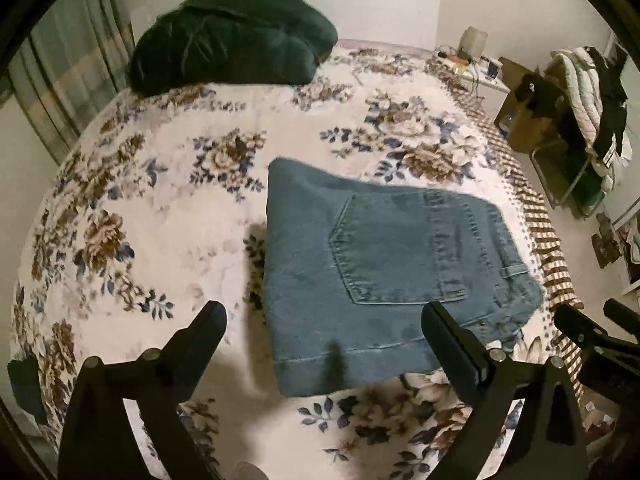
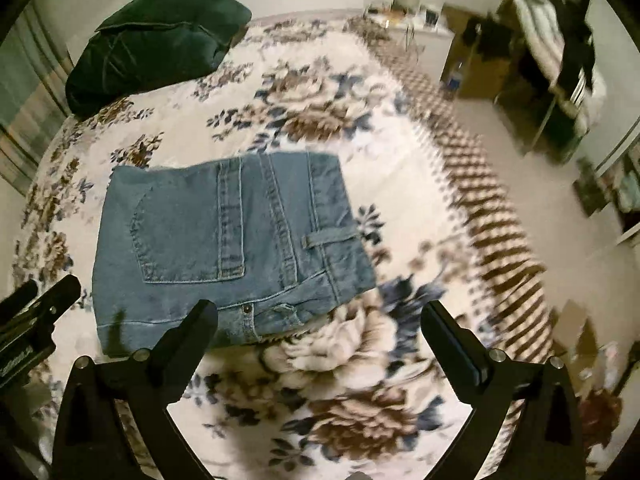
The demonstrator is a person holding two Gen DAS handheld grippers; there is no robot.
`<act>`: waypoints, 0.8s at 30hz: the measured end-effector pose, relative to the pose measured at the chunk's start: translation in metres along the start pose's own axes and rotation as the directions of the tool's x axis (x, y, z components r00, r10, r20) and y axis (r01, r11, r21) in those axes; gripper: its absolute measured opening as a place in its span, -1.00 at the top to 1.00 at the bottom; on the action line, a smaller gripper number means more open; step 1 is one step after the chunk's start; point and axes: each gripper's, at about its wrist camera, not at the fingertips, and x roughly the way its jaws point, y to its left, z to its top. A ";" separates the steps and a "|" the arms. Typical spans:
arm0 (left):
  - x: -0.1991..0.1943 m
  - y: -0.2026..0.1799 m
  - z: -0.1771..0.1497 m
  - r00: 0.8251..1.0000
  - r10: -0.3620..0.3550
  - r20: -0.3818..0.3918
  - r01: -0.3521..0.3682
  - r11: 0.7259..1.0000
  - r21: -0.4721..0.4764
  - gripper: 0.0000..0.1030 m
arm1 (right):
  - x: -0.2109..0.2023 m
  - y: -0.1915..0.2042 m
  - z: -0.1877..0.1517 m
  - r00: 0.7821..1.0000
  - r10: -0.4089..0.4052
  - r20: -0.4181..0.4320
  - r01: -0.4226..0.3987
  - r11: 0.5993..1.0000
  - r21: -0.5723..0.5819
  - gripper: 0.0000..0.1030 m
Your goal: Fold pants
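Blue denim pants lie folded into a compact rectangle on the floral bedspread, back pocket up; they also show in the right wrist view. My left gripper is open and empty, held above the near edge of the pants. My right gripper is open and empty, above the pants' near right corner by the waistband button. The right gripper's fingers show at the right edge of the left wrist view; the left gripper's fingers show at the left edge of the right wrist view.
A dark green pillow lies at the head of the bed. The bed's right edge has a brown checked border. Beyond it stand a cluttered desk, cardboard boxes and a rack with hanging clothes.
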 end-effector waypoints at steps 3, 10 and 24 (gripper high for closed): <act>-0.021 -0.003 -0.002 1.000 0.007 0.025 -0.006 1.000 -0.008 -0.95 | -0.026 0.001 -0.002 0.999 -0.010 0.045 0.011 1.000 -0.014 -1.00; -0.091 -0.011 -0.021 0.995 0.044 0.091 -0.041 0.999 -0.036 -0.95 | -0.102 -0.012 -0.020 0.992 0.032 0.123 -0.029 0.999 -0.024 -1.00; -0.289 -0.044 -0.106 0.963 0.079 0.258 -0.060 0.995 -0.078 -0.95 | -0.327 -0.044 -0.126 0.940 0.125 0.317 -0.092 0.989 -0.119 -1.00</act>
